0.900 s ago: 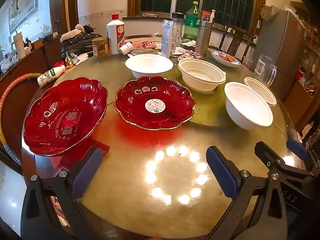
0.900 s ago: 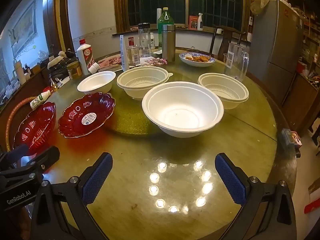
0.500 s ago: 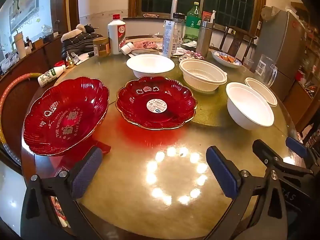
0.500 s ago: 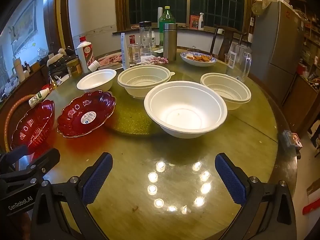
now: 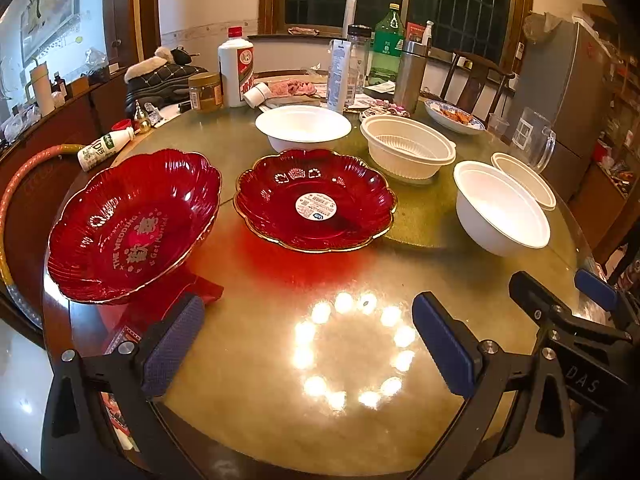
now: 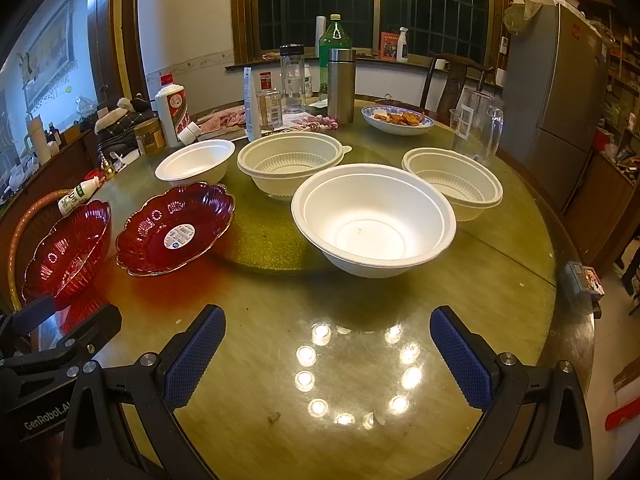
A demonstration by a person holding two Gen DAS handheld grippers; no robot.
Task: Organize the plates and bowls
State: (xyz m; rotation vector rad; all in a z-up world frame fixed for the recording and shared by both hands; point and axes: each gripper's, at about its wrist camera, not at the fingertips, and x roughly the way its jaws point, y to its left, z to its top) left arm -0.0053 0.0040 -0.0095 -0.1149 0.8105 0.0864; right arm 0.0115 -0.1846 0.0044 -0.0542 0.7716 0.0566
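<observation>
While nothing is yet held, left gripper (image 5: 308, 350) and right gripper (image 6: 326, 356) hover above bare table (image 6: 280, 440), jaws fully spread and empty, ready to straddle a rim. Red plates (image 5: 316, 200) (image 5: 132, 224) side by side at left; white bowls (image 6: 374, 220) (image 6: 196, 164) and ribbed bowls (image 6: 292, 164) (image 6: 454, 182) spread singly, unstacked, so sorting probably not begun.

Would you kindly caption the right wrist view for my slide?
Open right gripper faces a large white bowl, two red plates at left.
</observation>
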